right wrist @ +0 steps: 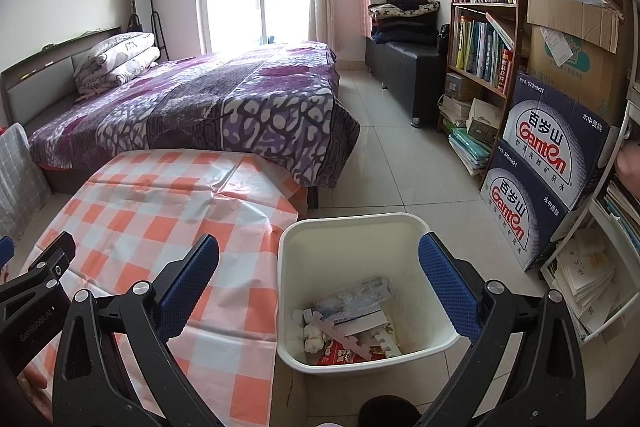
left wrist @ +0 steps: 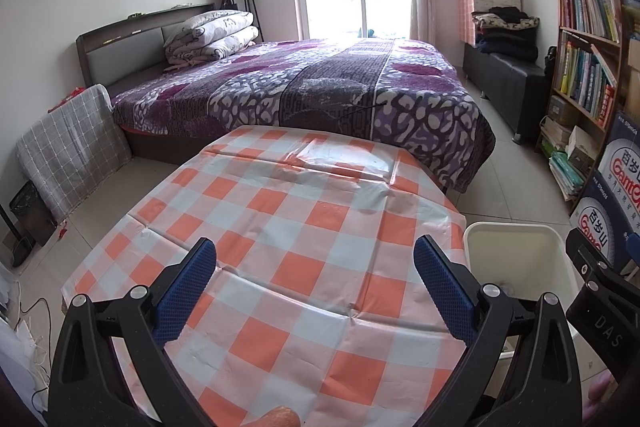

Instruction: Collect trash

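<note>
A white trash bin point(right wrist: 288, 259) stands on the floor right of the table; it holds trash point(right wrist: 348, 323): crumpled plastic, paper balls, a pink strip, a red wrapper. My right gripper point(right wrist: 320, 267) is open and empty above the bin. My left gripper point(left wrist: 316, 267) is open and empty above the table with the orange-and-white checked cloth point(left wrist: 288, 227). No trash shows on the cloth. The bin's rim point(left wrist: 516, 227) shows in the left wrist view, with the right gripper's body point(left wrist: 600, 291) beside it.
A bed with a purple patterned cover point(left wrist: 320, 83) stands behind the table. A bookshelf point(right wrist: 484, 27) and stacked water cartons point(right wrist: 544, 163) stand at the right of the tiled floor point(right wrist: 392, 163). A dark bench point(right wrist: 408, 67) stands by the far wall.
</note>
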Demonstrator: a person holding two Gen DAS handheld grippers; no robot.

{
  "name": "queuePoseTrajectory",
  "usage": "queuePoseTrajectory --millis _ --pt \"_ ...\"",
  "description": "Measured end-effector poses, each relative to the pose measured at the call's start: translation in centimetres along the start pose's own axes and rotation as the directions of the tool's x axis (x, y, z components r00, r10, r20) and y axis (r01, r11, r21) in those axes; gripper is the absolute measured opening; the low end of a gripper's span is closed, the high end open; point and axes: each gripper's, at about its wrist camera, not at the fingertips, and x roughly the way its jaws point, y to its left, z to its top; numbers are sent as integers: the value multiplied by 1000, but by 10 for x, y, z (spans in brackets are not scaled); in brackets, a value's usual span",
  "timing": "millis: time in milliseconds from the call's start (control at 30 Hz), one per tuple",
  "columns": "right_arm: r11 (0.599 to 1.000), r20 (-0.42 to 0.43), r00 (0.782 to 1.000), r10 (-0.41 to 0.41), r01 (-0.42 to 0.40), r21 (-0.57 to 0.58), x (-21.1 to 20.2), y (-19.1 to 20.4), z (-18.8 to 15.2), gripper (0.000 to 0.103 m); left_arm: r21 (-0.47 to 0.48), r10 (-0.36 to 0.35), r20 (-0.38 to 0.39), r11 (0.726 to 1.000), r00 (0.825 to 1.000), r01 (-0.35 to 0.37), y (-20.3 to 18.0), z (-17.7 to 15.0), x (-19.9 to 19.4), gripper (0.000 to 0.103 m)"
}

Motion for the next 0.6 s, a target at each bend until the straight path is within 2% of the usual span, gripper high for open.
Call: queuePoseTrajectory --millis 600 --pt "1000 -15 1000 2 -2 -2 -2 -2 -13 96 1 1 -4 1000 1000 -1 0 -3 1 96"
